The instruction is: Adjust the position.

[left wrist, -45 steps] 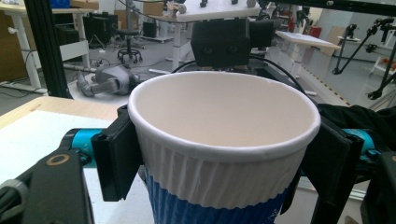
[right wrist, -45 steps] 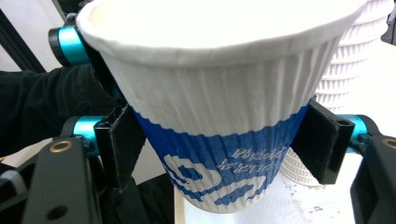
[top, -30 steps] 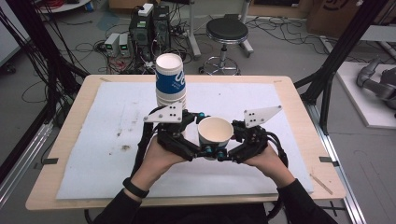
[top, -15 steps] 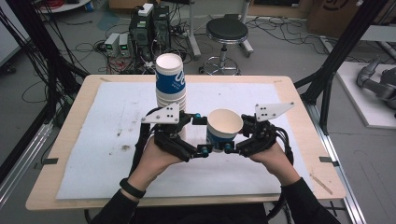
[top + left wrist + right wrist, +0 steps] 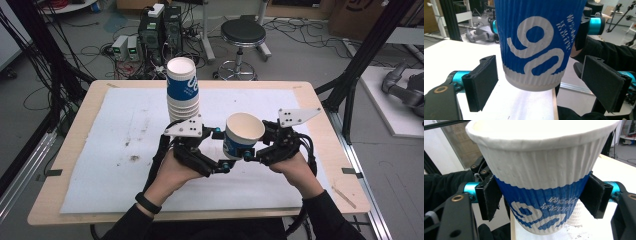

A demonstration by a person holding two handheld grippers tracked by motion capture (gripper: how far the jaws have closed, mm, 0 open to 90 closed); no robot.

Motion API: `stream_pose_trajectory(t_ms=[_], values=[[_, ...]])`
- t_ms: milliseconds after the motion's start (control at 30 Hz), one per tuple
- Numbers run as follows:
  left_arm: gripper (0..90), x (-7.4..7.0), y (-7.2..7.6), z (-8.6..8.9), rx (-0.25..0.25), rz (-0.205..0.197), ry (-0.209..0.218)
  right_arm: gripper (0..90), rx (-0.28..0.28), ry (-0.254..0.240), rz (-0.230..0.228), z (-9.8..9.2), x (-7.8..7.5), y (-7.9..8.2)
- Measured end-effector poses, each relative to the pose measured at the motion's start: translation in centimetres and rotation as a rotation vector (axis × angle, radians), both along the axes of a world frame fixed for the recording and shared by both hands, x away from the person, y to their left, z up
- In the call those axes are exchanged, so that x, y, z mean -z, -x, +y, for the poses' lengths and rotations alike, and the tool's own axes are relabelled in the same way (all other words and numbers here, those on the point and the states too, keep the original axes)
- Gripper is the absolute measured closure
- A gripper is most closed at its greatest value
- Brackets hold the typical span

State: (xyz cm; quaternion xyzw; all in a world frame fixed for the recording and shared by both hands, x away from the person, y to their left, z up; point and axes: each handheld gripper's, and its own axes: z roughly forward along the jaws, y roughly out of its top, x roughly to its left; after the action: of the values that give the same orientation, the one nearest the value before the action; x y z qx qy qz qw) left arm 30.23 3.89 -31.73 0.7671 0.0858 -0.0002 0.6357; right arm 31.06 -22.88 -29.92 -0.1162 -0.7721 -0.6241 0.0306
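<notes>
Robotics lab: computer towers (image 5: 161, 27) and tangled cables (image 5: 75, 60) on floor upper left, black frame struts (image 5: 362, 55) right, stool (image 5: 243, 35) behind table (image 5: 320, 107).

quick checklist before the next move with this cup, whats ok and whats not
1. Right gripper shut on the single cup, pads on both sides of its blue band: ok.
2. Left gripper free of that cup, with a gap at each pad: ok.
3. Cup held clear of the table, bottom in the air: ok.
4. Cup upright enough: not ok, it leans in the high view.
5. Cup stack standing upright on the white sheet, apart from the grippers: ok.
6. Whether the held cup is empty: cannot tell, its inside bottom is hidden.
</notes>
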Motion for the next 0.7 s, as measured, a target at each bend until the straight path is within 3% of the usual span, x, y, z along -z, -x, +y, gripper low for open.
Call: stream_pose_trajectory(t_ms=[300,700], values=[[14.4,0.45,-0.09,-0.51,0.004,0.015,-0.019,25.5,-0.009,0.009,-0.006,0.64,0.12,0.17],[28.4,0.53,-0.02,-0.5,0.004,0.009,-0.015,25.4,-0.024,0.009,-0.003,0.99,0.21,0.29]])
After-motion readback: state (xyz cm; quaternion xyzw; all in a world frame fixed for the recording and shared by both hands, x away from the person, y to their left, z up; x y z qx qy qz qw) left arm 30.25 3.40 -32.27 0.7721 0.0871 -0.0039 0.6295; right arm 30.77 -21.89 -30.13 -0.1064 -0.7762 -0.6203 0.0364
